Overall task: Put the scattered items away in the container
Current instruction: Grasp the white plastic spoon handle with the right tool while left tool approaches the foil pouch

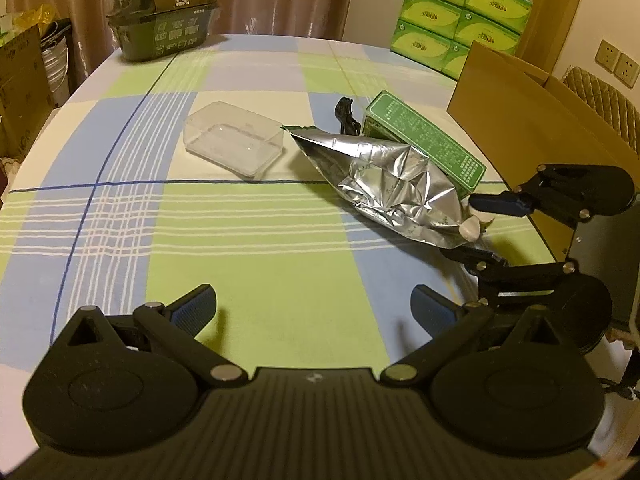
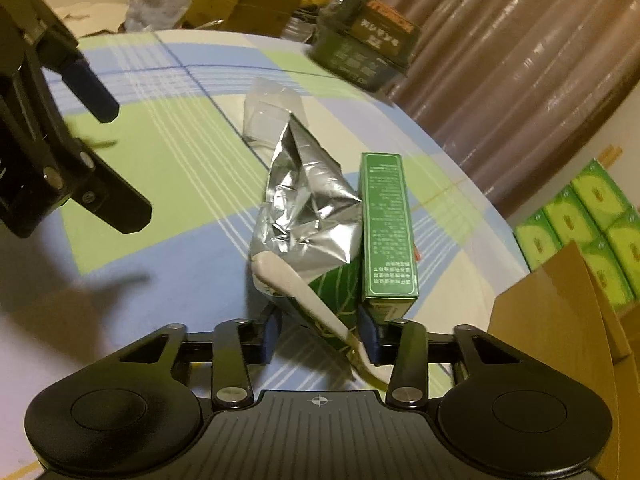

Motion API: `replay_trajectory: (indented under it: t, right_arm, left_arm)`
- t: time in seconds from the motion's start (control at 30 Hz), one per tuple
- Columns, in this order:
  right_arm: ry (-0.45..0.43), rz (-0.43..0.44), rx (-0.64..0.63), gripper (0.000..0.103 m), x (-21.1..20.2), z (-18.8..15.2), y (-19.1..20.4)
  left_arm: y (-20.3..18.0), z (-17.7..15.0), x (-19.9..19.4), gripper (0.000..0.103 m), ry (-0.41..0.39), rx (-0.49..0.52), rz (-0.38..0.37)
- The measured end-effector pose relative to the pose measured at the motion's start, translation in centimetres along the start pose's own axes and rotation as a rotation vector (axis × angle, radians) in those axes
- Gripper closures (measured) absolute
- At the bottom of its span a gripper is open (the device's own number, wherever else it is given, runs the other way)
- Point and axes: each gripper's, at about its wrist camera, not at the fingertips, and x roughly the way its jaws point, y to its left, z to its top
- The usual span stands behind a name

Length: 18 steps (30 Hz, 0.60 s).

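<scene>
Beside cardboard box [image 2: 552, 320] — right gripper [image 2: 322, 336] clamps foil pouch [image 2: 304, 216].

- Left gripper [image 1: 314, 306]: matte black body with ribbed top plate, two round side housings and a small crosshair mark.
- Fingers [image 1: 196, 306]: black linkage bars with silver pivot screws and blue ribbed pads.
- Right gripper [image 2: 322, 334]: same construction, with blue pads and triangular cut-outs in its arms.

Lighting: warm, dim indoor light from above. Shadows: soft dark patches on the green, blue and white checked tablecloth [image 1: 248, 240]. Glare: bright glints on the crumpled silver foil pouch [image 2: 304, 208]. Distortion: strong fisheye bending, black corners. Blur: right wrist view smeared leftward; far background soft.
</scene>
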Motion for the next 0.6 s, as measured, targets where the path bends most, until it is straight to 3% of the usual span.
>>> replay_trajectory:
  t: [0.13,0.3,0.6]
  right_arm:
    - [-0.014,-0.023,-0.008,0.082,-0.1,0.0,0.4]
    - [-0.021,0.009,0.008,0.086,-1.6,0.1,1.3]
    - [-0.031,0.148,0.086,0.089,-6.5,0.2,5.0]
  left_arm:
    - [0.1,-0.3,0.0,0.001,0.006,-0.006,0.0]
    - [0.5,-0.6,-0.7,0.001,0.004,-0.02,0.01]
    - [2.2,-1.2,-3.7,0.001,-0.008,-0.082,0.011]
